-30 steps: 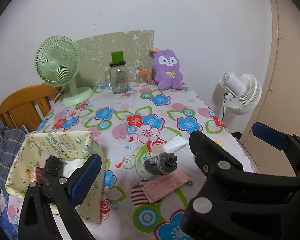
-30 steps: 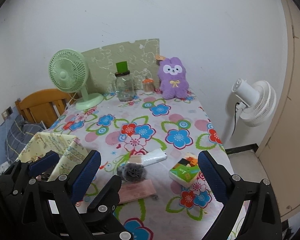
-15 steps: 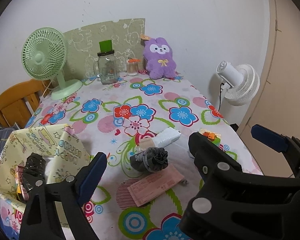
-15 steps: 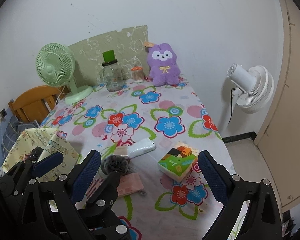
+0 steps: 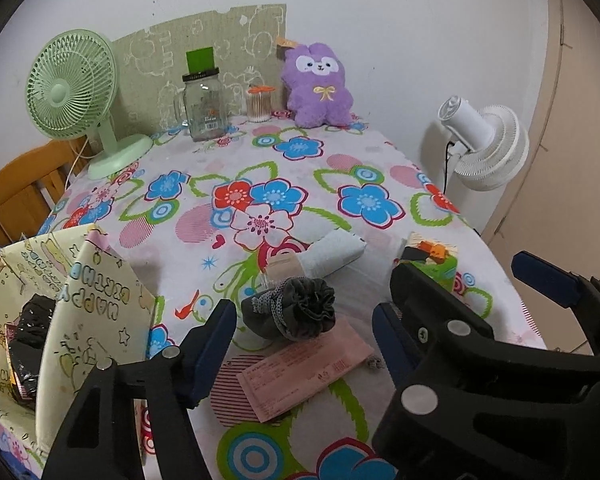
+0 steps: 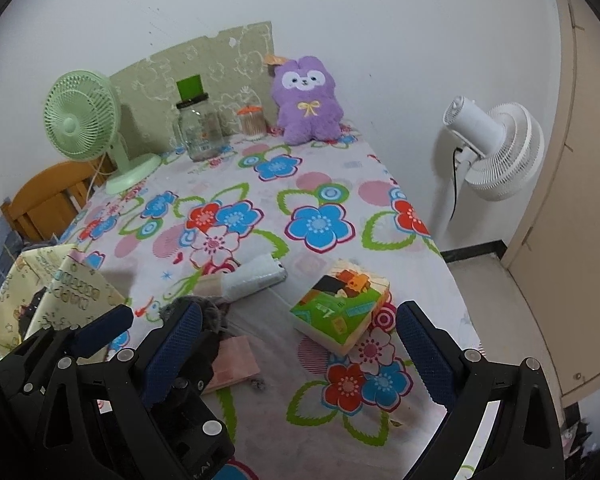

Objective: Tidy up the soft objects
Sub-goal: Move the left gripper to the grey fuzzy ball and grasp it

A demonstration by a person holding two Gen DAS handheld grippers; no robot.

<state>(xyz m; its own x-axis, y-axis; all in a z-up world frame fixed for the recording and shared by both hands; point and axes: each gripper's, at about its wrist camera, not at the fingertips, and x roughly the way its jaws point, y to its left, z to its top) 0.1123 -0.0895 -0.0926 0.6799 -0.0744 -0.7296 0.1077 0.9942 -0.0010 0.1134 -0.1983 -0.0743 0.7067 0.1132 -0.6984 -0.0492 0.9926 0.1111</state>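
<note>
Both hand-held grippers, left point(image 5: 304, 340) and right point(image 6: 296, 344), are wide and hold nothing; at 9 o'clock, the left one half hides the grey sock point(image 6: 204, 312).

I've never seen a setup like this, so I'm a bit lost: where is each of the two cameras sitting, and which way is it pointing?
Left wrist view: rides on the left tongs, looking across the table at the grey sock bundle; its blue pads and the right tongs show.
Right wrist view: rides on the right tongs, facing the tissue pack; the left tongs show too.
Shared: purple plush, green fan, yellow bag.
</note>
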